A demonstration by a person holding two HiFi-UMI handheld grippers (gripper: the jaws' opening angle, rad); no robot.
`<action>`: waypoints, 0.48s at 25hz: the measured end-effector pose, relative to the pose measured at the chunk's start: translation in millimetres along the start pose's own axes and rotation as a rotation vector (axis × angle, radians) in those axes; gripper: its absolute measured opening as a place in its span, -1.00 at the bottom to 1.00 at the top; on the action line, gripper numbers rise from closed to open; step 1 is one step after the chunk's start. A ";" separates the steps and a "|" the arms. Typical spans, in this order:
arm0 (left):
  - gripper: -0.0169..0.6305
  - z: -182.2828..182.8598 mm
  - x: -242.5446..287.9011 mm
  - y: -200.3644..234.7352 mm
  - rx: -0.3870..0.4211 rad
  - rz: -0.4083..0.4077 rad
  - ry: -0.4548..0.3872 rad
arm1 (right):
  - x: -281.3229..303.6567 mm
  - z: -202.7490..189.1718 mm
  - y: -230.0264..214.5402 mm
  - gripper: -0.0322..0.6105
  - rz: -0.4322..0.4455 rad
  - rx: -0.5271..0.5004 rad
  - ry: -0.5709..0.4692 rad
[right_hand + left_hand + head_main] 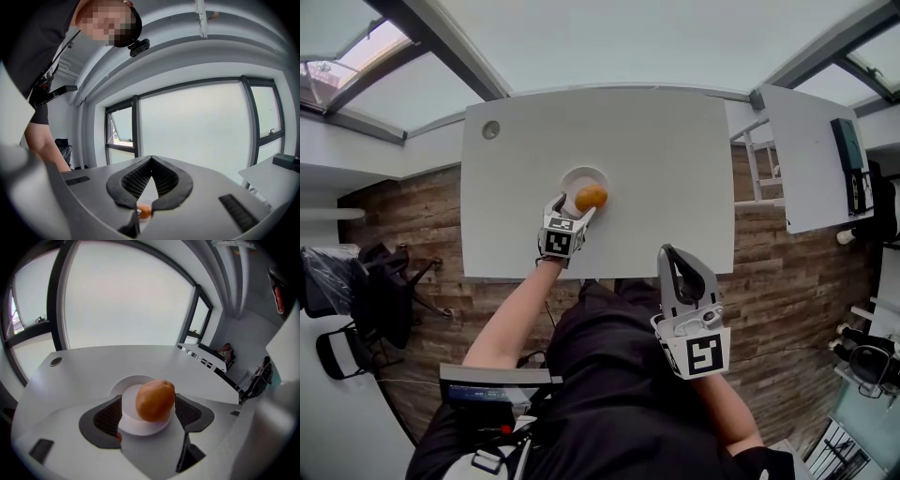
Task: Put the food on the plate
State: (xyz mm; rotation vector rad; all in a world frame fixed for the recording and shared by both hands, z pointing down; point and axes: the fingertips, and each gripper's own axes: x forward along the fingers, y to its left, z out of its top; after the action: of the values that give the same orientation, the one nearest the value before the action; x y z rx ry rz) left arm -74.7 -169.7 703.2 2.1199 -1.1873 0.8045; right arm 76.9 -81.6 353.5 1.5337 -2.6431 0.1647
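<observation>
A round orange-brown piece of food [592,197] rests on the near right part of a small white plate [579,172] in the middle of the white table [656,159]. My left gripper [573,207] reaches in from the near side, open, one jaw on each side of the food. In the left gripper view the food [155,400] lies close to the right pad [188,411], and a strip of the plate [129,380] shows before the left pad. My right gripper [667,251] hangs off the table's front edge by my body, shut and holding nothing [151,159].
A round cable hole [491,129] sits in the table's far left corner. A second white table [811,169] with a dark device [847,142] stands to the right, past a white frame [758,167]. A black chair [380,281] stands on the wooden floor at left.
</observation>
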 end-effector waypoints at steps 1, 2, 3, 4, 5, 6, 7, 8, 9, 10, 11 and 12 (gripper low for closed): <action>0.10 0.6 -1.6 -0.7 0.002 0.000 -0.004 | -0.4 0.8 1.3 -0.91 0.002 -0.001 -0.002; 0.10 1.4 -3.4 -1.2 0.003 0.001 -0.009 | -0.9 1.5 2.7 -0.91 0.004 -0.002 -0.005; 0.10 2.7 -5.8 -1.7 0.005 0.004 -0.017 | -1.4 2.2 4.1 -0.91 0.006 -0.002 -0.006; 0.10 4.7 -8.4 -2.1 0.006 0.008 -0.027 | -1.8 2.9 5.3 -0.91 0.007 -0.002 -0.008; 0.10 6.4 -10.9 -2.5 0.006 0.012 -0.036 | -2.2 3.5 6.1 -0.91 0.007 -0.002 -0.010; 0.10 6.6 -12.9 -2.8 0.005 0.014 -0.039 | -2.3 4.0 6.4 -0.91 0.007 -0.001 -0.012; 0.10 6.7 -14.6 -3.3 0.004 0.015 -0.041 | -2.3 4.3 6.6 -0.91 0.005 0.001 -0.014; 0.10 6.6 -16.3 -4.3 0.003 0.015 -0.044 | -2.4 4.4 6.8 -0.91 0.004 0.003 -0.017; 0.10 5.4 -17.6 -5.6 0.003 0.013 -0.045 | -2.6 4.3 7.2 -0.91 0.004 0.004 -0.019; 0.10 4.0 -19.1 -6.9 0.004 0.010 -0.046 | -2.9 4.3 8.0 -0.91 0.005 0.006 -0.021; 0.10 3.3 -21.2 -8.3 0.003 0.010 -0.050 | -3.1 4.4 9.0 -0.91 0.007 0.008 -0.022; 0.10 3.7 -23.9 -9.6 0.000 0.012 -0.057 | -3.5 4.6 10.4 -0.91 0.009 0.010 -0.023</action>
State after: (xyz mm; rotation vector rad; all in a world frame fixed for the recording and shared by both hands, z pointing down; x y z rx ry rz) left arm -75.7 -155.4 681.5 2.1512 -1.2303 0.7538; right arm 69.5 -74.1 347.9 1.5357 -2.6710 0.1618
